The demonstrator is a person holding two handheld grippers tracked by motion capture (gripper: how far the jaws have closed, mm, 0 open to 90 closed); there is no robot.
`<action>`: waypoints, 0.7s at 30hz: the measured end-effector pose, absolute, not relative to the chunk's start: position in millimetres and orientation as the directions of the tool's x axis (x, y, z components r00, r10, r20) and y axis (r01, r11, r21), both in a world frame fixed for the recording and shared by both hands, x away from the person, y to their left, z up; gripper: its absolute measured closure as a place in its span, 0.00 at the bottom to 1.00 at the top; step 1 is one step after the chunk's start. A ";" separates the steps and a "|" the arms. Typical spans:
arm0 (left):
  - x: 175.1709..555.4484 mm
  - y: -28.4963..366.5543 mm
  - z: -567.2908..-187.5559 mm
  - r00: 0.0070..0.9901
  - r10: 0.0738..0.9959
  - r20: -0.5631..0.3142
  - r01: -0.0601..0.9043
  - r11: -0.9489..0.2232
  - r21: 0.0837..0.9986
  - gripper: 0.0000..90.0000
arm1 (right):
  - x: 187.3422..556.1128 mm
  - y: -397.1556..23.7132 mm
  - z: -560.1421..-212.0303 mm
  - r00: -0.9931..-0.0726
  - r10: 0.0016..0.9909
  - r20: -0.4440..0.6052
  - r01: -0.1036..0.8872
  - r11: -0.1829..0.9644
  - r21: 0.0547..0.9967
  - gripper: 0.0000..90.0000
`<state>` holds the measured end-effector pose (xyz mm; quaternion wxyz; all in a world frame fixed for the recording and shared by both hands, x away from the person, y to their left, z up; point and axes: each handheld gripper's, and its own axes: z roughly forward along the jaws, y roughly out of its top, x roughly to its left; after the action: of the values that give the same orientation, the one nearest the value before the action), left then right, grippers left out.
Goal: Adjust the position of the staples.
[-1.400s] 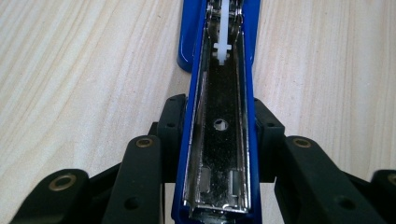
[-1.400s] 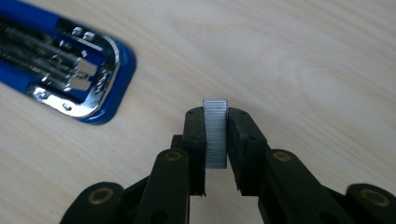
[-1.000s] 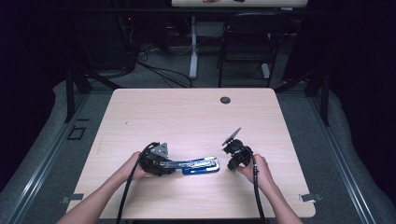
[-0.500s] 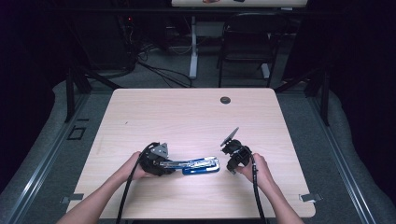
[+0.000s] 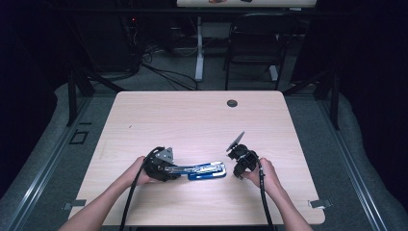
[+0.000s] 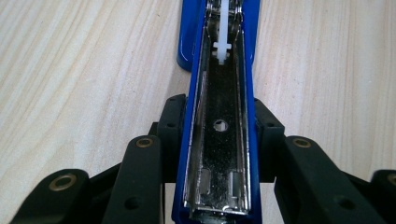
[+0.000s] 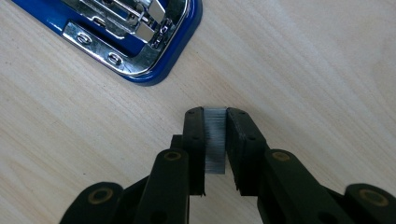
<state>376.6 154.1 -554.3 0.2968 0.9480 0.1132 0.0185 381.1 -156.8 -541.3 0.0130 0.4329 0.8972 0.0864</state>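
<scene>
The pale wooden table (image 5: 192,120) is lying mostly bare: its far half, with only a small round dark grommet (image 5: 232,103) near the back edge, is offering wide free room, and open wood is also stretching to the left and right edges. The work is sitting close to the near edge, where the person's two forearms are coming in.

The left gripper (image 6: 217,135) is closing its black jaws on the rear part of the opened blue metal stapler (image 5: 199,170), one pad pressing on each blue side wall, so the jaws are standing only as wide as the stapler's body. In the high view the left gripper (image 5: 166,167) is resting low on the table, left of centre.

The right gripper (image 7: 215,140) is pinching a short grey strip of staples (image 7: 215,140) between narrow jaws, the strip standing on edge between the pads. In the high view the right gripper (image 5: 239,159) is sitting just right of the stapler's front end, apart from it.

The stapler is lying with its long axis running left to right across the table, its rear in the left gripper and its rounded blue front end (image 7: 154,51) pointing toward the right gripper. Its shiny staple channel (image 6: 219,140) is facing upward, lying open.
</scene>
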 end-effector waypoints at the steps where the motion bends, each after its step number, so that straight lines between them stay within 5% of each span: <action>1: 376.7 154.2 -554.5 0.974 0.224 -0.031 0.202 -0.797 0.569 0.72 | 381.2 -157.3 -540.8 -0.624 0.780 0.047 0.774 0.610 0.168 0.87; 13: 377.7 154.6 -554.7 0.976 0.215 -0.035 0.197 -0.800 0.566 0.72 | 381.8 -165.9 -527.6 -0.621 0.781 0.064 0.767 0.590 0.253 0.87; 14: 377.8 154.7 -554.7 0.976 0.214 -0.038 0.197 -0.800 0.567 0.72 | 386.5 -168.6 -520.4 -0.676 0.736 0.039 0.730 0.660 0.179 0.87; 15: 377.8 154.7 -554.8 0.976 0.213 -0.037 0.196 -0.800 0.567 0.72 | 381.7 -166.4 -526.3 -0.624 0.779 0.066 0.763 0.589 0.267 0.87; 21: 377.6 154.4 -554.9 0.977 0.213 -0.034 0.194 -0.800 0.568 0.72 | 381.0 -167.1 -523.3 -0.625 0.778 0.063 0.756 0.583 0.296 0.87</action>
<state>377.6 154.4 -554.9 0.2978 0.9485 0.1072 0.0158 381.0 -167.1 -523.3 0.0370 0.4314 0.8890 0.1487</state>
